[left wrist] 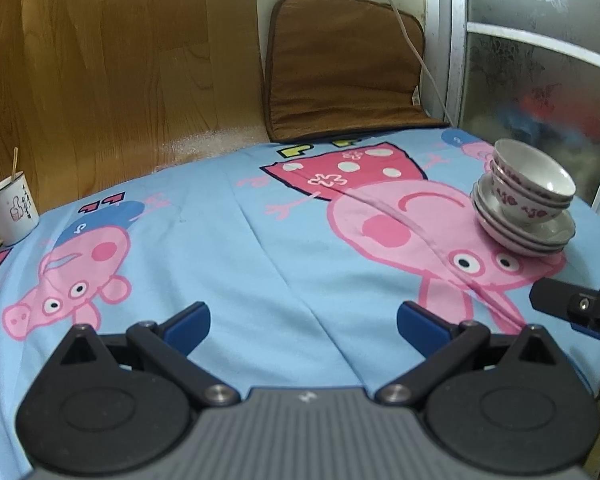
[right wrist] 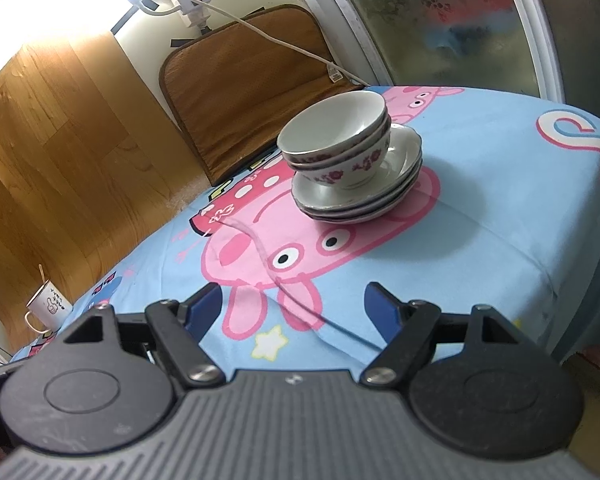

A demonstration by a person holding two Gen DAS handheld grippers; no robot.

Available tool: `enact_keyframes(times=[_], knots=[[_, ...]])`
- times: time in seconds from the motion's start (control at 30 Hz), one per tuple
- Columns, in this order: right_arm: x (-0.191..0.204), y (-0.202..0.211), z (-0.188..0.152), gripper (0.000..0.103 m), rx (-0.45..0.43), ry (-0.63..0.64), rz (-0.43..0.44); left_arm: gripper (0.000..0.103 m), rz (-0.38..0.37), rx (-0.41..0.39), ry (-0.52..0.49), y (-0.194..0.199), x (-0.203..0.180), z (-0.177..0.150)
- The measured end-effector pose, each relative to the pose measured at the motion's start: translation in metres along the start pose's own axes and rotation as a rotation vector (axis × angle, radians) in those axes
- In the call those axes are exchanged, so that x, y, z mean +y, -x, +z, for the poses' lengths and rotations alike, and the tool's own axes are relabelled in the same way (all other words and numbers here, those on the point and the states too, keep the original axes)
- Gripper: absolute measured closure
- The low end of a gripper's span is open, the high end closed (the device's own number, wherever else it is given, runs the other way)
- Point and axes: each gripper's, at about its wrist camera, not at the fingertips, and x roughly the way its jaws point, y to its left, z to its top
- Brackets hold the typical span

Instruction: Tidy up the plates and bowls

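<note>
Nearest to me, my left gripper (left wrist: 303, 322) hangs over the pale blue cartoon-pig tablecloth (left wrist: 228, 248), blue-padded fingers (left wrist: 188, 326) spread wide with only cloth between them. My right gripper (right wrist: 294, 308) is the same story: fingers spread apart, nothing between them, aimed straight at the stack.

Beyond my right fingers, in the middle of the cloth, stands the stack: three nested white bowls with dark red flower bands (right wrist: 340, 140), mouths up, sitting on a pile of shallow white plates (right wrist: 360, 192). The stack's long axis runs upright, bowls leaning slightly. From the left wrist view it sits far right, near the table edge.

Far left of the stack, a white enamel mug with a stick in it (left wrist: 10, 210). Behind the stack, a brown quilted cushion (right wrist: 244, 92) leans on the wall.
</note>
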Motion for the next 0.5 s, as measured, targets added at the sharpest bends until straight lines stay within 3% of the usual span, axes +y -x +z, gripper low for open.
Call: enact_keyframes(times=[0.5], knots=[[-0.0036, 0.0006, -0.0002, 0.023, -0.007, -0.007, 0.003, 0.0, 0.012, 0.021, -0.033, -0.0002, -0.0042, -0.0005]])
